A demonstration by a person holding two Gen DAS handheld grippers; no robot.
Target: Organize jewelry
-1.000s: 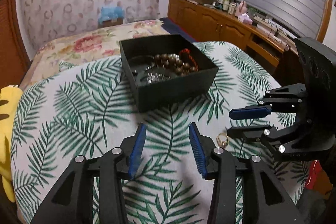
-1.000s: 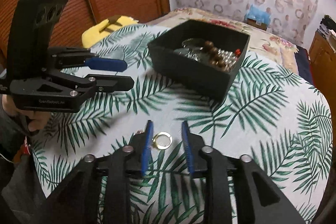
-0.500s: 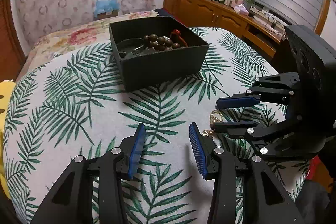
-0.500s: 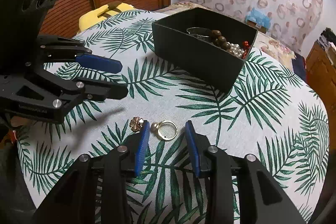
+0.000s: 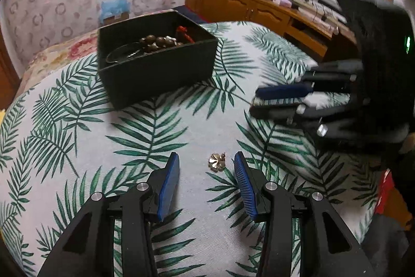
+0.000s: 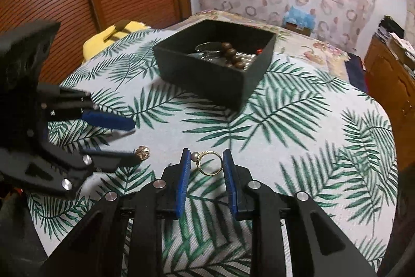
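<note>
Your right gripper (image 6: 204, 164), jaws just narrowed, clasped the pearl ring (image 6: 208, 162) nearside of the black box (image 6: 207, 74); its band spanned both pads.

Blurred gripper, half-hidden box contents

The right gripper (image 5: 280, 100) was smeared by motion in the left wrist view; the black box's (image 5: 160, 74) near wall hid most of the jewelry inside.
</note>
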